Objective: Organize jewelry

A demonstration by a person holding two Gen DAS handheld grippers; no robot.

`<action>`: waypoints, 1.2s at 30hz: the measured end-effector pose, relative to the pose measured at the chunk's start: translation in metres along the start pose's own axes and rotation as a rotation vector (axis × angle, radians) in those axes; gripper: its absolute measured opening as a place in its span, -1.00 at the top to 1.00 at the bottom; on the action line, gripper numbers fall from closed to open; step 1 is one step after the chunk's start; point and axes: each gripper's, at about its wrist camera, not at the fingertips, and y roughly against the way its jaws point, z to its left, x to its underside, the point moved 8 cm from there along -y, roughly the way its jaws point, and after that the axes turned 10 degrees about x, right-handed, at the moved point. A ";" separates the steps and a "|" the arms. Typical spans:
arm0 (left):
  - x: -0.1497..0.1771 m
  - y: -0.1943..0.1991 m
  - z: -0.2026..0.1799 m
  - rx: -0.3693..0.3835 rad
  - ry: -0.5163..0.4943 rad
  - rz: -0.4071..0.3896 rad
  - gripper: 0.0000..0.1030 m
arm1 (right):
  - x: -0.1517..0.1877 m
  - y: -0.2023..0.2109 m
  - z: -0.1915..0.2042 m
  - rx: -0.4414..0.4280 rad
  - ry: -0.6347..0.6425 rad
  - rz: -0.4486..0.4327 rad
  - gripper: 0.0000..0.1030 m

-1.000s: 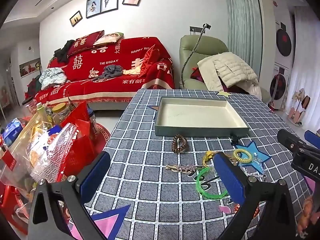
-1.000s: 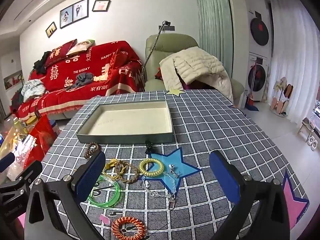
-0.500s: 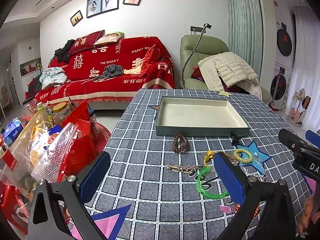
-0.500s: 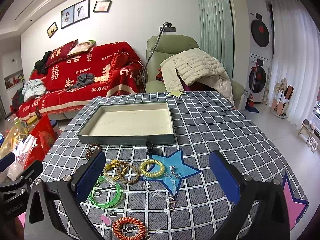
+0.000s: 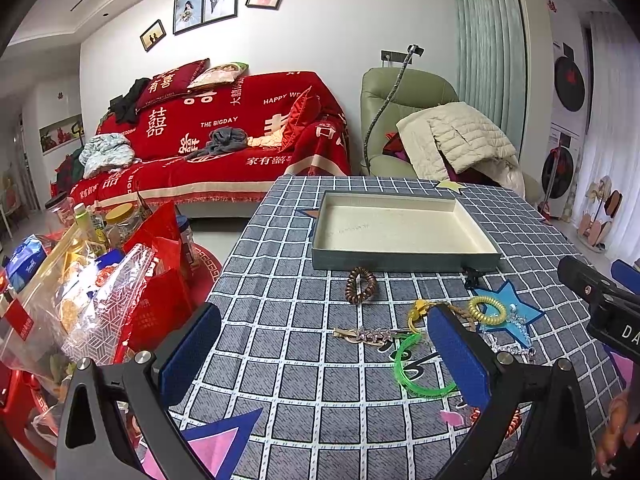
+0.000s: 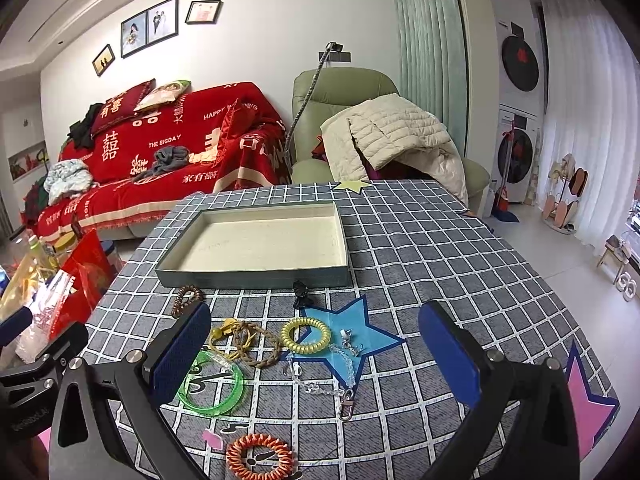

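Lying empty at the table's far side: tray (image 6: 256, 240). Hovering above scattered jewelry, jaws spread wide, holding nothing: left gripper (image 5: 324, 354), right gripper (image 6: 316, 350). Probably best starting with green bangle (image 6: 210, 384), pinching its rim squarely, then yellow coil (image 6: 306, 335).

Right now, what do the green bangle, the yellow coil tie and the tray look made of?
Green bangle: translucent glossy plastic; the cloth's print shows through. Yellow coil tie: springy coiled plastic, shiny. Tray: probably rigid cardboard, matte grey-green outside, cream lining; could be thin wood.
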 end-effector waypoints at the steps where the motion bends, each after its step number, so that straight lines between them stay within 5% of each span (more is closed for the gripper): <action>1: 0.000 0.000 0.000 0.000 0.000 0.000 -1.00 | 0.000 0.000 0.000 -0.001 -0.001 0.000 -1.00; 36: 0.001 -0.002 0.001 -0.004 -0.002 0.003 -1.00 | 0.002 0.001 0.003 -0.006 -0.003 0.000 -1.00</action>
